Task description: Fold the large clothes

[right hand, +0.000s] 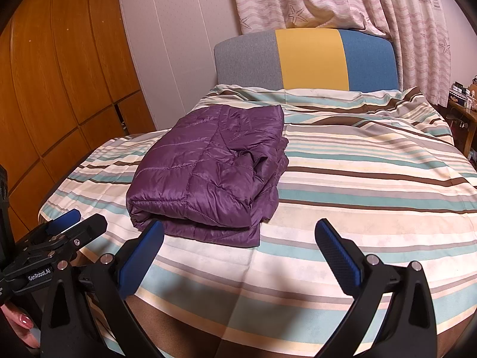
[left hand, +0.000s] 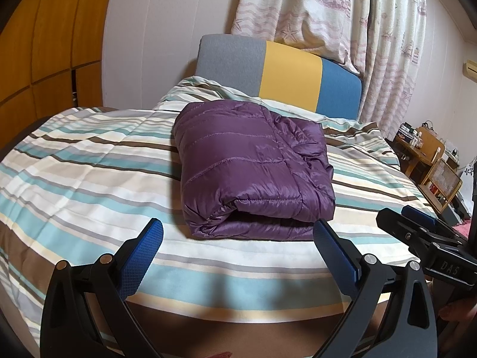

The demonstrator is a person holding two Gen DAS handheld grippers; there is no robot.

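Left gripper (left hand: pixel 238 232): nearest the left wrist camera, black arms with blue ribbed pads, jaws spread wide apart and holding nothing; it hangs over the near edge of the bed, and the folded jacket's near edge shows between its two fingertips.
Hand: at the lower left of the right wrist view, fingers (right hand: pixel 22 325) with a pink-painted nail show beside the left gripper's black body, which carries the lettering GenRobot.AI.
Wardrobe (right hand: pixel 59 83): orange-brown wooden panels fill the far left, standing against the wall beside the bed.
Bed cover (left hand: pixel 83 161): striped in white, teal, grey, beige and brown, spread over the whole bed, rumpled near the headboard.
Puffer jacket (left hand: pixel 250 167): purple, quilted and shiny, folded into a thick rectangular bundle; it lies on the bed cover around the middle of the bed, closer to the wardrobe side in the right wrist view, with the folded edge toward the cameras and loose layers along its right side.
Headboard (left hand: pixel 286 71): padded, in three upright blocks of grey, yellow and blue, behind the jacket.
Curtain (left hand: pixel 342 15): pale fabric printed with ships and starfish, hanging above and to the right of the headboard.
Right gripper (right hand: pixel 240 232): jaws wide apart and empty, just above the bed cover; its left fingertip overlaps the jacket's near corner in the view, though contact cannot be told.
Shelves (left hand: pixel 429 155): cluttered wooden furniture at the far right, beyond the bed.
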